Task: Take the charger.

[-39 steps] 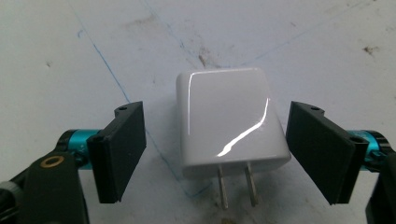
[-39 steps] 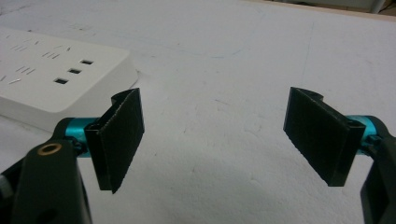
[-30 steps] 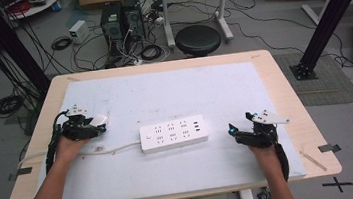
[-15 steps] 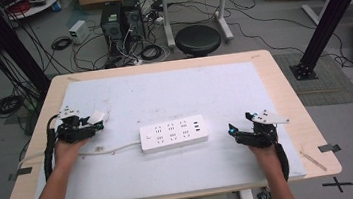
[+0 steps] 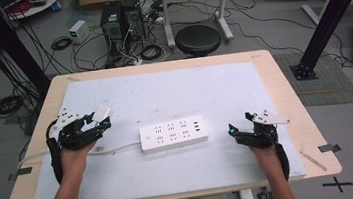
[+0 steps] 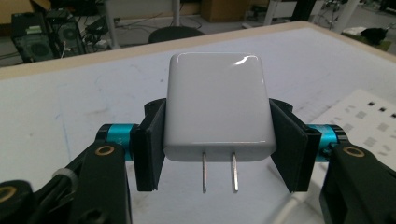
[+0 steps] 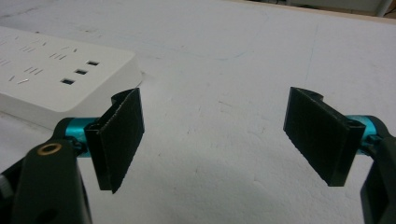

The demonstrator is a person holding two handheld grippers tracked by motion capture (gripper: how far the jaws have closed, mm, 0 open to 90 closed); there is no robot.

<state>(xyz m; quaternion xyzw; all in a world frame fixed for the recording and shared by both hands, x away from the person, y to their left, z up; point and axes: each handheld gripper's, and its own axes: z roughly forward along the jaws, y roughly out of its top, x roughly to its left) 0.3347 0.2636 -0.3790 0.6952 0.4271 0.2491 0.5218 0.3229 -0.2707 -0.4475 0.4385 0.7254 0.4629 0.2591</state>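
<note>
I have the charger (image 6: 217,105) pinched in my left gripper (image 5: 96,124) near the desk's left edge, prongs free, right gripper (image 5: 241,133) spread and empty; plugging into the mid-desk strip (image 5: 173,134) looks not yet done

One light wooden worktop (image 5: 283,82) carries one white mat (image 5: 174,94). On it lies one white rectangular power strip (image 5: 173,134) with one white cable (image 5: 120,149); near the right fingers (image 7: 121,135), three small rectangular ports (image 7: 80,72) show on its top. Between the left fingers (image 6: 148,149) sits one glossy white plug adapter (image 6: 217,107) bearing two metal prongs (image 6: 219,171). Two hand-held grippers are in use, one left gripper (image 5: 98,124) and one right gripper (image 5: 241,133).
</note>
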